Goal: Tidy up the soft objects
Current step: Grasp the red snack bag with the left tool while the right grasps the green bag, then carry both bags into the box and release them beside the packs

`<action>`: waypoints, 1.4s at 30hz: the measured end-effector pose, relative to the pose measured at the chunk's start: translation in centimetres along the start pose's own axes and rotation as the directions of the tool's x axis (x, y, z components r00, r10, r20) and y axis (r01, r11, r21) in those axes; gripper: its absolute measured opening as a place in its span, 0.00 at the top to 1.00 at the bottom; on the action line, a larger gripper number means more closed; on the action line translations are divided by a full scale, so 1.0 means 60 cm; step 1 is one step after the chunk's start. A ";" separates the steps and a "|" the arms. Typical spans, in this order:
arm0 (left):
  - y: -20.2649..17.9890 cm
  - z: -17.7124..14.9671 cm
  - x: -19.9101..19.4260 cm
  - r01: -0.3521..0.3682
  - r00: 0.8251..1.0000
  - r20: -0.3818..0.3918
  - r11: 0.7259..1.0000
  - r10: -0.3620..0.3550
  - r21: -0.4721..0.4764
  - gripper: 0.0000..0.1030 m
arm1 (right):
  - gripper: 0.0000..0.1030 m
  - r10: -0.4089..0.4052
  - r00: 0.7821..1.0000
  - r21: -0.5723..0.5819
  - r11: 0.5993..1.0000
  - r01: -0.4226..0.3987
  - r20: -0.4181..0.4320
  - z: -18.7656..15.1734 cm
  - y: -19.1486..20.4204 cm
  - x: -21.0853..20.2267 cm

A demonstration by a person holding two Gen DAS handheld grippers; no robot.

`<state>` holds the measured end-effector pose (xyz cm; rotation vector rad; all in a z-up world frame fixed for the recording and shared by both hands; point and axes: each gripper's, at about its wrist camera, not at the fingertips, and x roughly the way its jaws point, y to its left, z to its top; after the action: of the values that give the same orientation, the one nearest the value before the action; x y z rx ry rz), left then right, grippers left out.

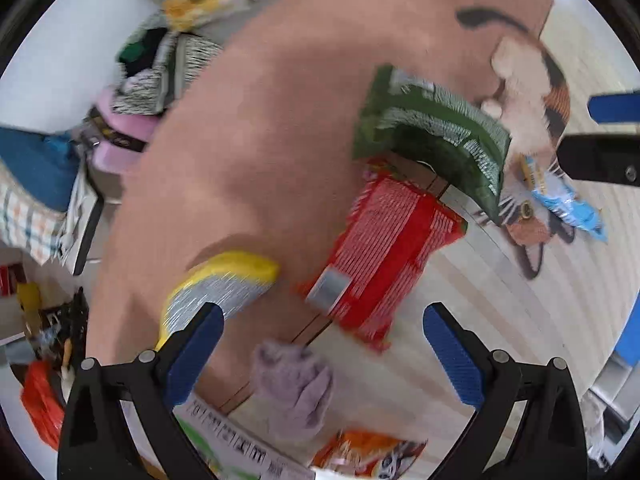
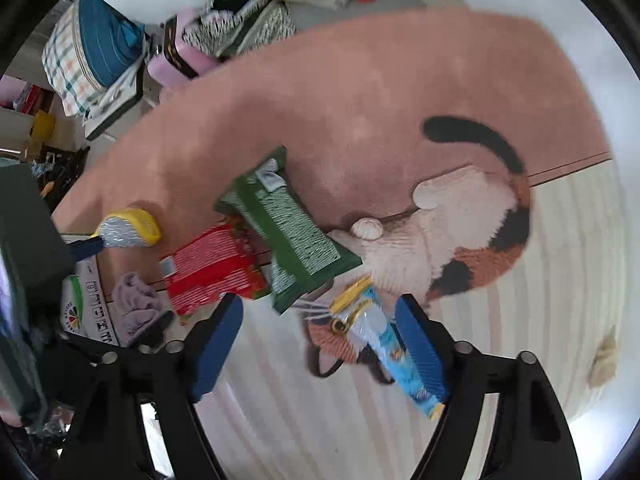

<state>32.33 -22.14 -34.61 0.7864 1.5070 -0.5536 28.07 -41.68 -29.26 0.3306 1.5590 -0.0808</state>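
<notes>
The lilac cloth (image 1: 294,388) lay bunched on the floor at the pink rug's (image 1: 256,128) edge; it looked light and limp, best pinched at a raised fold. It sat low between the left gripper's (image 1: 322,354) open, empty jaws, while the right gripper's (image 2: 320,344) open jaws flanked a blue packet (image 2: 390,354).

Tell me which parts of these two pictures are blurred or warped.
Left wrist view: motion blur smears the red packet and pink rug; its own gripper stays sharp. Right wrist view: milder blur; fisheye bends the floorboards.
</notes>
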 end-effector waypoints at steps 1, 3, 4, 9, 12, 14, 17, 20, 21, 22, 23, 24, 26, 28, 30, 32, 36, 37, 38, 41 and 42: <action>-0.008 0.011 0.016 0.008 1.000 -0.019 1.000 -0.007 0.026 0.01 | 0.23 0.008 1.000 -0.009 1.000 -0.008 -0.016 0.008 -0.004 0.013; -0.019 0.027 0.043 0.019 0.998 -0.057 0.998 -0.016 0.056 0.01 | 0.23 0.013 0.999 -0.027 1.000 -0.014 -0.045 0.022 -0.011 0.037; -0.018 0.033 0.051 0.014 0.998 -0.067 0.998 -0.010 0.060 0.01 | 0.23 0.014 0.998 -0.035 0.999 -0.016 -0.060 0.026 -0.012 0.047; -0.014 0.043 0.080 0.124 0.986 -0.112 0.992 -0.123 0.007 0.40 | 0.23 0.030 0.994 -0.062 0.997 -0.037 -0.106 0.051 -0.021 0.086; 0.022 0.030 0.080 0.161 0.977 -0.116 0.974 -0.180 -0.161 0.45 | 0.23 0.043 0.993 -0.088 0.995 -0.053 -0.112 0.062 -0.016 0.097; 0.067 0.006 0.088 0.187 0.961 -0.118 0.906 -0.248 -0.381 0.47 | 0.23 0.040 0.993 -0.112 0.992 -0.052 -0.114 0.073 -0.007 0.107; 0.118 -0.034 0.101 0.236 0.938 -0.063 0.761 -0.341 -0.605 0.48 | 0.23 0.027 0.990 -0.139 0.989 -0.047 -0.139 0.090 0.010 0.130; 0.134 -0.049 0.105 0.261 0.926 -0.033 0.700 -0.377 -0.665 0.48 | 0.23 0.009 0.986 -0.158 0.987 -0.036 -0.169 0.104 0.031 0.156; 0.135 -0.052 0.106 0.261 0.925 -0.034 0.698 -0.379 -0.667 0.48 | 0.23 0.008 0.983 -0.164 0.986 -0.038 -0.183 0.107 0.037 0.165; 0.132 -0.048 0.105 0.260 0.925 -0.039 0.702 -0.378 -0.663 0.48 | 0.23 0.000 0.979 -0.177 0.984 -0.036 -0.202 0.109 0.046 0.176; 0.136 -0.046 0.104 0.257 0.926 -0.042 0.709 -0.375 -0.657 0.48 | 0.25 -0.017 0.978 -0.185 0.983 -0.022 -0.208 0.111 0.052 0.182; 0.137 -0.047 0.105 0.252 0.928 -0.046 0.715 -0.369 -0.652 0.48 | 0.26 -0.042 0.977 -0.194 0.981 0.000 -0.210 0.113 0.060 0.187; 0.139 -0.045 0.105 0.239 0.933 -0.052 0.724 -0.355 -0.647 0.48 | 0.42 -0.136 0.971 -0.223 0.970 0.091 -0.197 0.113 0.073 0.189; 0.140 -0.033 0.104 0.229 0.936 -0.058 0.725 -0.347 -0.649 0.48 | 0.58 -0.137 0.966 -0.207 0.974 0.091 -0.219 0.110 0.077 0.190; 0.139 -0.031 0.103 0.216 0.940 -0.067 0.735 -0.334 -0.643 0.48 | 0.59 -0.140 0.957 -0.170 0.981 0.099 -0.255 0.103 0.074 0.192; 0.114 0.009 0.107 0.206 0.943 -0.078 0.753 -0.323 -0.624 0.47 | 0.59 -0.138 0.956 -0.170 0.981 0.096 -0.260 0.097 0.076 0.193; 0.084 0.020 0.112 0.200 0.945 -0.104 0.803 -0.309 -0.562 0.42 | 0.52 -0.133 0.955 -0.146 0.984 0.097 -0.266 0.105 0.078 0.205; 0.079 0.023 0.113 0.194 0.947 -0.111 0.810 -0.302 -0.553 0.42 | 0.50 -0.130 0.956 -0.143 0.985 0.094 -0.264 0.108 0.081 0.206; 0.072 0.027 0.116 0.188 0.948 -0.115 0.815 -0.296 -0.548 0.42 | 0.49 -0.135 0.956 -0.144 0.985 0.100 -0.262 0.109 0.085 0.207; 0.062 0.028 0.115 0.168 0.956 -0.112 0.818 -0.272 -0.549 0.48 | 0.49 -0.159 0.955 -0.153 0.980 0.123 -0.250 0.104 0.097 0.209; 0.050 0.040 0.105 0.167 0.958 -0.106 0.821 -0.265 -0.546 0.54 | 0.51 -0.172 0.955 -0.156 0.978 0.137 -0.242 0.102 0.103 0.209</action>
<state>36.32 -21.06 -40.74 0.2291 1.8185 -0.2039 35.85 -35.39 -40.80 0.1112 1.8344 -0.0536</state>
